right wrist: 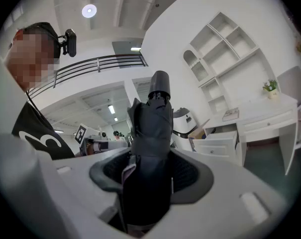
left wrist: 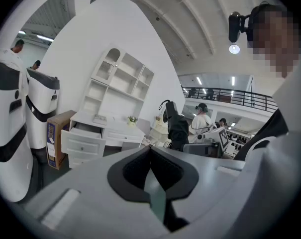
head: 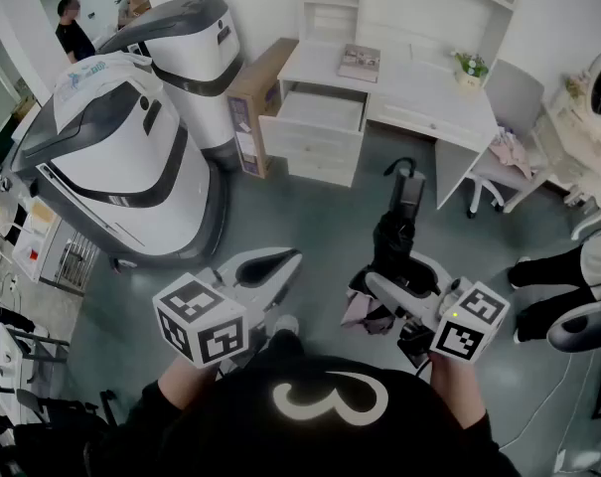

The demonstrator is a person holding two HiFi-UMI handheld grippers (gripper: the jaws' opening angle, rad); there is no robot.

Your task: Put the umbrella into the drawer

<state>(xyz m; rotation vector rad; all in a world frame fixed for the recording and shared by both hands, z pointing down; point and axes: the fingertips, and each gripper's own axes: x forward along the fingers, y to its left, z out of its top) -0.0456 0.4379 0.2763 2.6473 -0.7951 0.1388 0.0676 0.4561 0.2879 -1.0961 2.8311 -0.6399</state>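
A folded black umbrella (head: pixel 394 241) is held in my right gripper (head: pixel 391 288), its handle end pointing away from me toward the desk. In the right gripper view the umbrella (right wrist: pixel 150 133) fills the gap of the right gripper (right wrist: pixel 150 171), and both pads press on its fabric. My left gripper (head: pixel 268 266) hangs beside it at the left, apart from the umbrella. Its jaws (left wrist: pixel 151 156) are shut with nothing between them. The white desk's top drawer (head: pixel 315 117) stands pulled out ahead of me; it looks empty. The drawer (left wrist: pixel 83 133) also shows in the left gripper view.
Two large white-and-black machines (head: pixel 121 157) stand at the left. A cardboard box (head: pixel 255 97) leans beside the desk. A book (head: pixel 360 63) and a small potted plant (head: pixel 469 68) sit on the desk top. A chair (head: pixel 509 157) and a person's legs (head: pixel 548 266) are at the right.
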